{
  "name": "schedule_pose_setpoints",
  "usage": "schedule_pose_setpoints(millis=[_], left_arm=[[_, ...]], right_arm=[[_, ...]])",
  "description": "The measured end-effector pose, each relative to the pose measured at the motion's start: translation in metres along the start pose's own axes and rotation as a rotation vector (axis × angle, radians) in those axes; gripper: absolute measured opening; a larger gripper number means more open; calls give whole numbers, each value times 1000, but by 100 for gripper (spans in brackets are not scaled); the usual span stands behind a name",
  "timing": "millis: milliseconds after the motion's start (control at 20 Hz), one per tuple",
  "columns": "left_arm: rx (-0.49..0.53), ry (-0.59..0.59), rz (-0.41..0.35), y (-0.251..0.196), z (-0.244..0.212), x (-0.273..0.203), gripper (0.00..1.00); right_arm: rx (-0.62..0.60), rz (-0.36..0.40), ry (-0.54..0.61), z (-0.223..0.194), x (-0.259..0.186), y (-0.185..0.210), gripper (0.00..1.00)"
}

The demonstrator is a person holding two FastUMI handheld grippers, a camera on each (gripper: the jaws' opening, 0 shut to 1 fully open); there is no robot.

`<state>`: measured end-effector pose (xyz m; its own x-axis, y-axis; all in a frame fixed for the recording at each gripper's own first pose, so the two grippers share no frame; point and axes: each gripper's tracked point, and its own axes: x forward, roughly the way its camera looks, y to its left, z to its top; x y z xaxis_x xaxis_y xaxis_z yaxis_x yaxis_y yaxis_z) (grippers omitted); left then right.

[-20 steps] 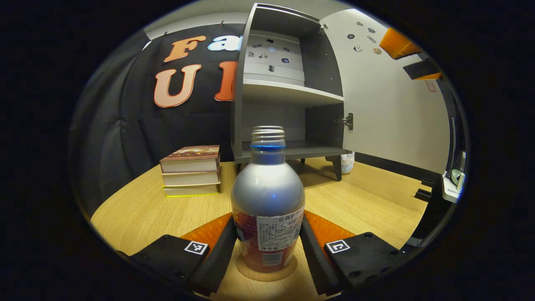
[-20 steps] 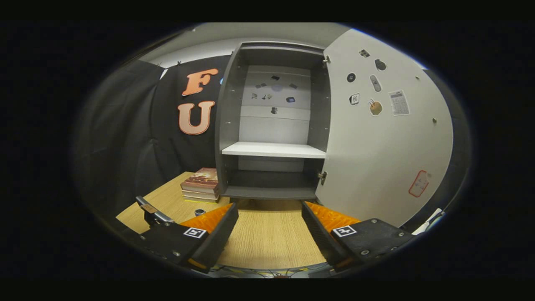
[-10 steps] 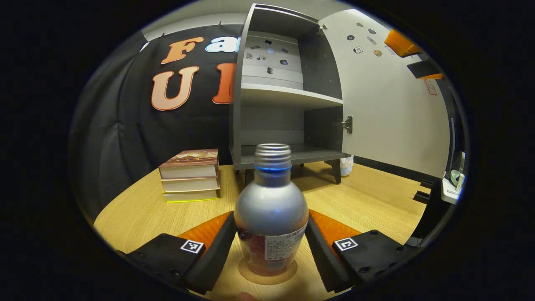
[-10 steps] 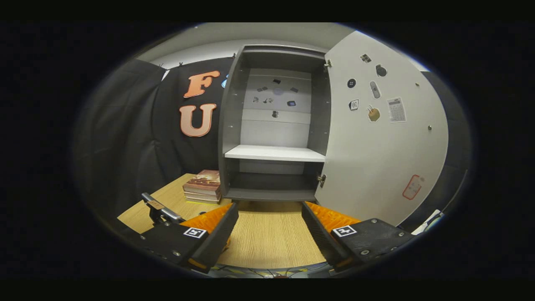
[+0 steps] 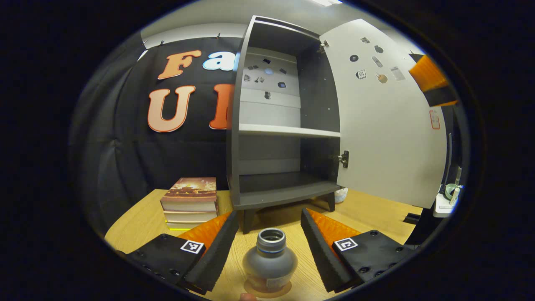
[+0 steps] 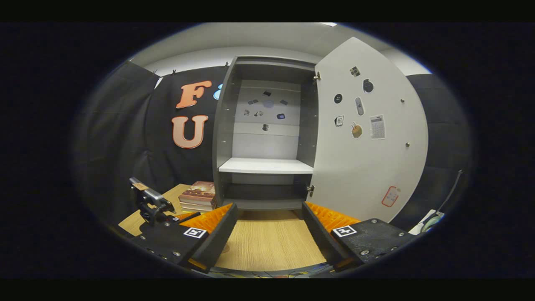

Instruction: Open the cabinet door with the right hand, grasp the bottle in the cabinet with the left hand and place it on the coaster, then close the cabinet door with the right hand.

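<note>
The cabinet [image 5: 276,125] stands on the counter [image 5: 368,209], its door [image 5: 388,125] swung wide, stacked books [image 5: 190,202] beside it. The bottle [image 5: 270,263] stands upright on the coaster [image 5: 284,289], between the left gripper's [image 5: 270,246] wide fingers, untouched. The right gripper's [image 6: 269,228] fingers are wide, empty.

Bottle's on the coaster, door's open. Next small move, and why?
Probably bring the right gripper toward the outer face of the cabinet door to push it shut. The bottle stands upright on the coaster, the left gripper is open and apart from it, and the cabinet shelves look empty, so only closing remains.
</note>
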<state>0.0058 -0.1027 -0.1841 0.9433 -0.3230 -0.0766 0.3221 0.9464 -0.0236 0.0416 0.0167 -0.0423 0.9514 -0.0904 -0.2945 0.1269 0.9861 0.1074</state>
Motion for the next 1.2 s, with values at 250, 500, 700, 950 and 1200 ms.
schedule_pose_setpoints(millis=[250,500,700,950,1200], left_arm=[[-9,-37,3,4,61,-2,97],[11,-32,34,3,105,-9,97],[35,-34,40,-12,133,-17,97],[30,-69,32,-39,166,-30,96],[10,-92,52,-59,181,-37,95]], right_arm=[[0,-33,-50,14,-1,-10,94],[-12,-21,-94,27,0,-22,94],[5,-43,-121,38,-1,-37,94],[27,-97,-139,40,-8,-64,94],[55,-194,-144,45,-22,-106,94]])
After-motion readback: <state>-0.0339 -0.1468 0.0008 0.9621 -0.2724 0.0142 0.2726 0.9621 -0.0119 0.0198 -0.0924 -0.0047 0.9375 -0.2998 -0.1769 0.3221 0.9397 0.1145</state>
